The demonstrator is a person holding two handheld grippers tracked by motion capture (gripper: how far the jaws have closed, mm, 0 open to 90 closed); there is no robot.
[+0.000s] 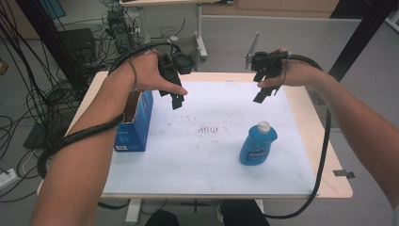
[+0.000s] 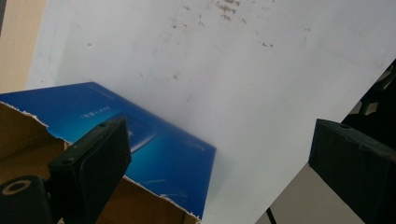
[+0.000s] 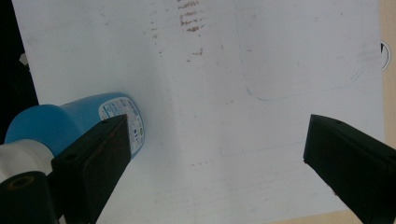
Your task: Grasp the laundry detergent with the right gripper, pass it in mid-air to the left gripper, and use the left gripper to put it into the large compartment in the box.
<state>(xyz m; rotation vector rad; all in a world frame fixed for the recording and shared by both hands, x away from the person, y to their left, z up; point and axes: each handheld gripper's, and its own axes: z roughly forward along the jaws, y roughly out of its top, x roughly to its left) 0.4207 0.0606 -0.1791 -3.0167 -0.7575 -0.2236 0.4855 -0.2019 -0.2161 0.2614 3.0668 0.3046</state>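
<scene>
A blue bottle (image 1: 258,145) with a white cap stands upright on the white sheet (image 1: 207,155), right of centre. A blue cardboard box (image 1: 136,123) with a torn open top sits at the sheet's left edge. My left gripper (image 1: 176,98) hangs open in the air just right of the box's far end; in the left gripper view the box (image 2: 154,140) lies below its left jaw. My right gripper (image 1: 263,93) is open too, raised above the sheet's far right part, behind the bottle. The right gripper view has the bottle (image 3: 88,122) beside its left jaw, nothing between the jaws.
The sheet covers a light wooden table (image 1: 336,155) whose bare edge shows at the right. Brown smudges (image 1: 209,128) mark the sheet's middle. Cables (image 1: 28,113) and equipment crowd the floor to the left and behind. A cable (image 1: 324,155) trails from the right gripper over the table's right side.
</scene>
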